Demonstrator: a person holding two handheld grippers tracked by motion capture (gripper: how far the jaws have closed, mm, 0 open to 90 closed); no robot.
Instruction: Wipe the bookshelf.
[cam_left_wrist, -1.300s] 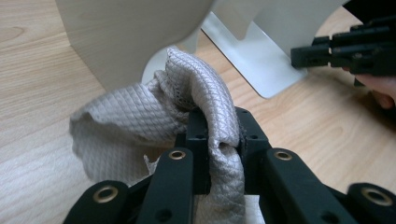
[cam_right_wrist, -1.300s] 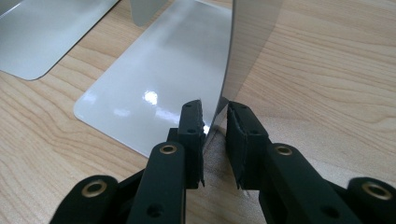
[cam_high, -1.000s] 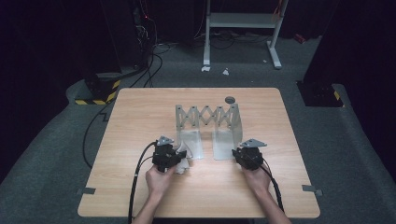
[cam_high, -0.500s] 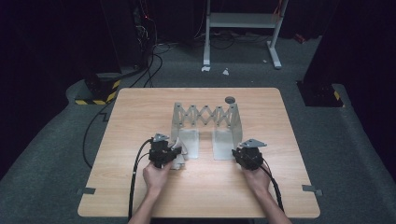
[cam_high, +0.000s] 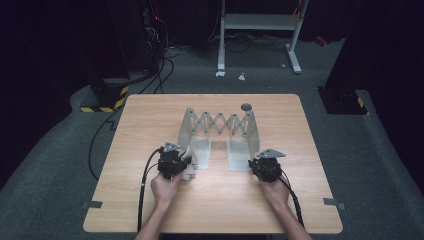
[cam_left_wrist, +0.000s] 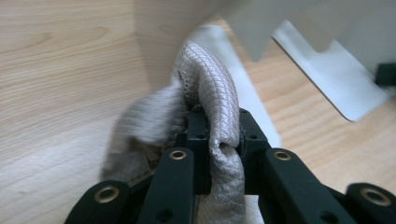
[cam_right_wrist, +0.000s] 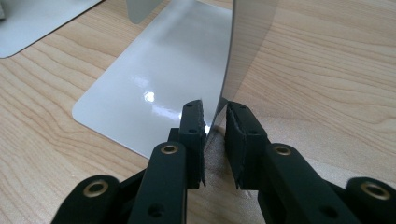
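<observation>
- Left gripper (cam_left_wrist: 219, 126): the jaws are nearly closed and pinch a fold of grey woven cloth (cam_left_wrist: 210, 84). The cloth bulges up over the tips and hangs loose on the far side.
- The cloth sits at the near left corner of the rack (cam_high: 220, 122), over the edge of its left base plate (cam_high: 202, 150). In the high view it is touching or just above the plate; I cannot tell which.
- My reading of the step is wiping the rack with the cloth while the other hand steadies it.
- To do it well, I keep the pinch deep on the fold so the cloth does not pull out when it drags on metal. I lead with the loose bulge, not with the black tips, and I stroke along the plate rather than against the upright.
- The rack stands mid-table (cam_high: 150, 125), its scissor lattice stretched between two uprights. It can fold, so sideways pushes must stay light.
- Right gripper (cam_right_wrist: 215, 116): the jaws stand a narrow slot apart, astride the near edge of the right upright (cam_right_wrist: 250, 28), low down by the shiny base plate (cam_right_wrist: 154, 70). I cannot tell whether both pads press on it.
- Before I wipe, I confirm that hold is firm and keep it low, where the upright flexes least.
</observation>
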